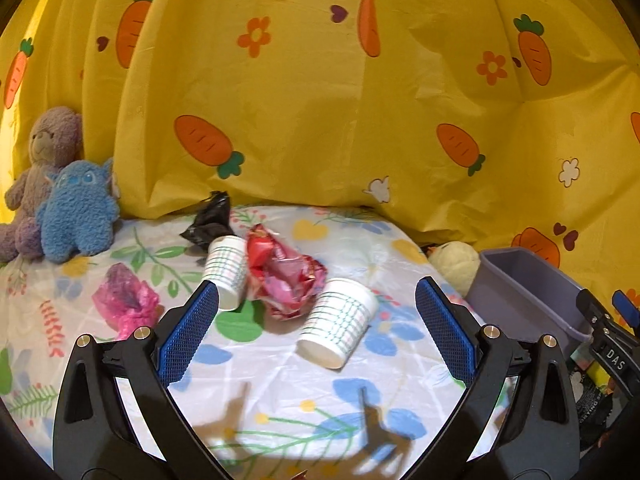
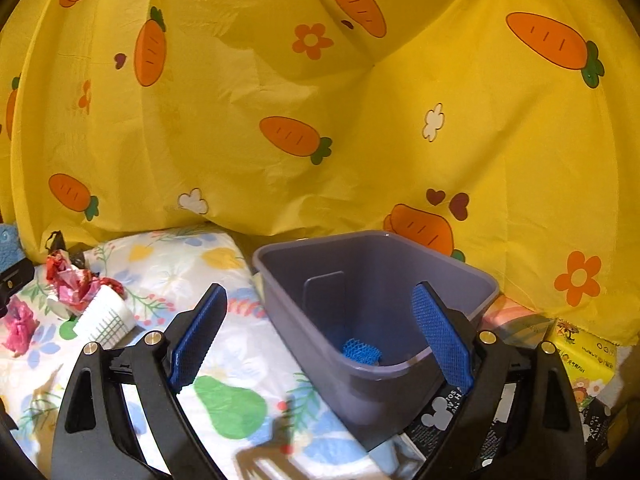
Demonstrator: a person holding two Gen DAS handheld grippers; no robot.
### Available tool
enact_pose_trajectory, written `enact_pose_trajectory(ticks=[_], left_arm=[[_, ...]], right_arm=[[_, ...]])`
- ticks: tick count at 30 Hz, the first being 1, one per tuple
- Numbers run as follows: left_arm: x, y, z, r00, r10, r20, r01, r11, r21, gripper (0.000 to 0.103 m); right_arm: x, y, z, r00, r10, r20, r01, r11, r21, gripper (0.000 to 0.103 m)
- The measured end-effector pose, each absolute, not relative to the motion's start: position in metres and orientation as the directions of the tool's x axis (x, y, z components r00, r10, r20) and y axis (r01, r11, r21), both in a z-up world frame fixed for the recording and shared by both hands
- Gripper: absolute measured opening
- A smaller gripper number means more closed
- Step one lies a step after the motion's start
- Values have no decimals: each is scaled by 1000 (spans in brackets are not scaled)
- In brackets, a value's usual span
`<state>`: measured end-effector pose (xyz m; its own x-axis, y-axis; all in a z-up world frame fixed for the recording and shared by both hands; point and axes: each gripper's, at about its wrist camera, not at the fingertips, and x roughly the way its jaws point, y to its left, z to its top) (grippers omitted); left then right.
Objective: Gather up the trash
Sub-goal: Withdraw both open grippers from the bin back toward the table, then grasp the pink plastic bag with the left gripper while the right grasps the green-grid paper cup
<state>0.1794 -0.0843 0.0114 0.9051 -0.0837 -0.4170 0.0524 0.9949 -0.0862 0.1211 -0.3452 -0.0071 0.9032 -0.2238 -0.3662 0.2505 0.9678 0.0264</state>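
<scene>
My left gripper [image 1: 316, 300] is open and empty above the flowered tablecloth. Between and just beyond its fingers lies a tipped white paper cup [image 1: 340, 322]. A second paper cup [image 1: 227, 270] lies by the left fingertip. A crumpled red wrapper [image 1: 286, 276] sits between the cups. A black wrapper [image 1: 208, 222] lies behind and a pink wrapper [image 1: 126, 300] to the left. My right gripper [image 2: 320, 300] is open and empty over the near rim of the grey bin [image 2: 376, 304], which holds a blue mesh piece [image 2: 360, 352]. The bin also shows in the left wrist view [image 1: 528, 292].
A purple teddy [image 1: 40, 168] and a blue plush [image 1: 78, 210] sit at the back left. A yellow plush [image 1: 458, 266] lies beside the bin. A yellow carrot-print curtain [image 1: 320, 100] hangs behind. Printed boxes [image 2: 588, 360] lie right of the bin.
</scene>
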Motion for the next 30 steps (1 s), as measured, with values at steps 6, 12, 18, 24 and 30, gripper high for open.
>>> enact_pose_trajectory(ticks=[6, 12, 18, 24, 30], left_arm=[[167, -25, 2, 902, 40, -430, -76, 995, -67, 97], [162, 31, -11, 880, 124, -459, -172, 983, -65, 97], [163, 82, -17, 853, 168, -494, -244, 965, -94, 97], [179, 106, -16, 839, 176, -515, -267, 958, -108, 97], [219, 97, -39, 790, 149, -595, -245, 966, -84, 97]], right_arm=[[125, -287, -9, 914, -107, -391, 122, 992, 14, 90], [133, -230, -15, 907, -20, -421, 21, 1000, -1, 90], [146, -191, -22, 894, 42, -445, -49, 999, -4, 90], [168, -171, -26, 879, 49, -474, -62, 998, -12, 90], [190, -170, -31, 860, 42, -509, -49, 999, -1, 90]])
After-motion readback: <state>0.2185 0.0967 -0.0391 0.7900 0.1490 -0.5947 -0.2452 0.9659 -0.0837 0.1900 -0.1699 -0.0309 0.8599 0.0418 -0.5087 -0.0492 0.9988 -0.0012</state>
